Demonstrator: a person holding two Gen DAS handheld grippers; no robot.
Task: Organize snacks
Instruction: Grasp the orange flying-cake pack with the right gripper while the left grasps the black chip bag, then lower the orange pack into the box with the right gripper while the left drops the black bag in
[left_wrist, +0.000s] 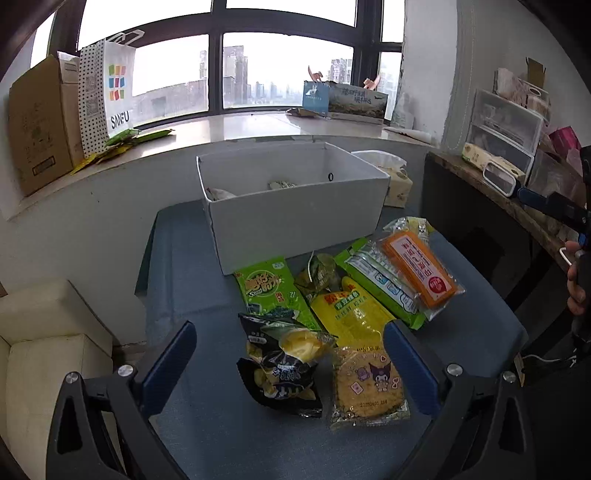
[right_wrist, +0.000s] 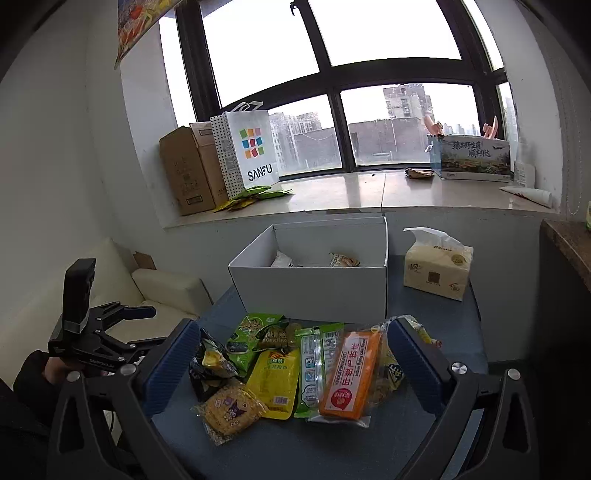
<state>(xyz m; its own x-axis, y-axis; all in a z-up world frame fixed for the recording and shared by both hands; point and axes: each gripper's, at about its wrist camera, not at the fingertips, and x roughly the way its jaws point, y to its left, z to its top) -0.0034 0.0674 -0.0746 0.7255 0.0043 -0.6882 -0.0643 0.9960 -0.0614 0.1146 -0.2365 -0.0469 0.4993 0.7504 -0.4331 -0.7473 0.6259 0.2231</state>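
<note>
A white box stands at the back of the blue table, with two small packets inside; it also shows in the right wrist view. Several snack packs lie in front of it: an orange bar, a yellow pouch, a green packet, a black bag and a clear cracker pack. My left gripper is open above the black bag and cracker pack. My right gripper is open above the pile. Both are empty.
A tissue pack stands right of the box. A cream sofa is left of the table. The windowsill holds a cardboard box, a SANFU bag and a printed box. A wooden shelf with plastic drawers is at the right.
</note>
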